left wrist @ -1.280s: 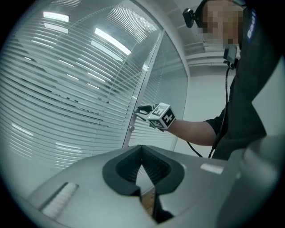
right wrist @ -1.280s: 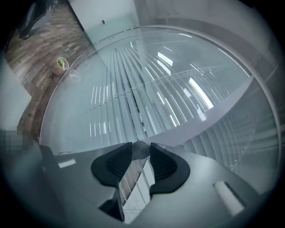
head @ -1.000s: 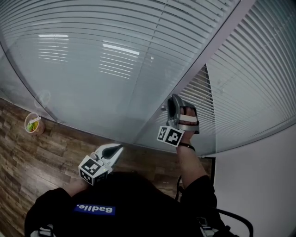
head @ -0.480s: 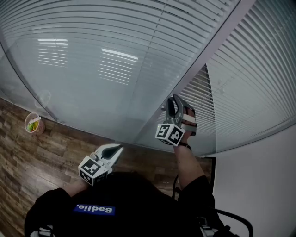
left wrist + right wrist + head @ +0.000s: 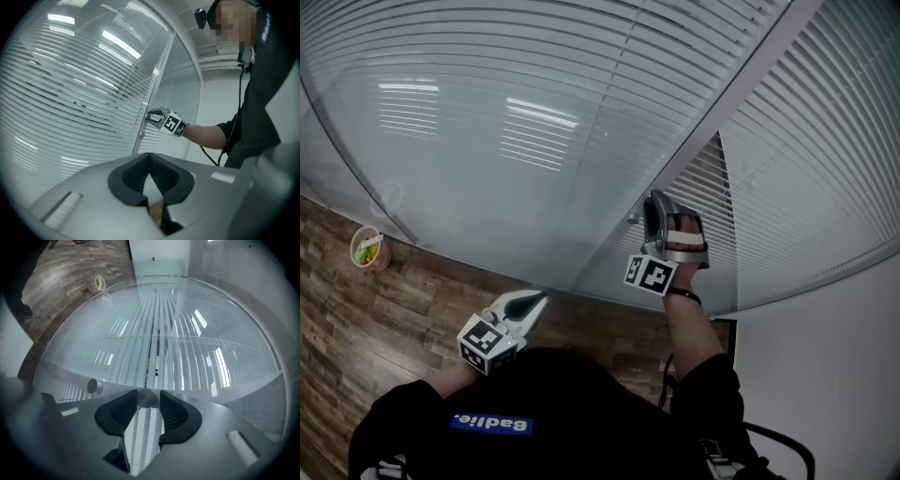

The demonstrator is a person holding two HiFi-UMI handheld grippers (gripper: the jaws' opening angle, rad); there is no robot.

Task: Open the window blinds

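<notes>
White slatted blinds (image 5: 487, 94) hang shut behind glass panes split by a pale frame post (image 5: 703, 131). My right gripper (image 5: 649, 202) is raised to the post. In the right gripper view, a small round metal knob (image 5: 146, 398) sits between its dark pads (image 5: 123, 411). The jaws have just been opening and stand around the knob without squeezing it. A second knob (image 5: 95, 386) juts out to the left. My left gripper (image 5: 539, 300) hangs low by the person's chest, shut on nothing. The left gripper view shows the right gripper (image 5: 151, 115) at the post.
Wood-pattern floor (image 5: 356, 319) runs along the foot of the glass wall. A small cup (image 5: 367, 250) stands on it by the glass at the left. A plain white wall (image 5: 825, 375) lies at the right. A cable (image 5: 769, 436) trails behind the person.
The right gripper's marker cube shifted slightly left and then back while the gripper stayed at the knob. The left gripper has not moved.
</notes>
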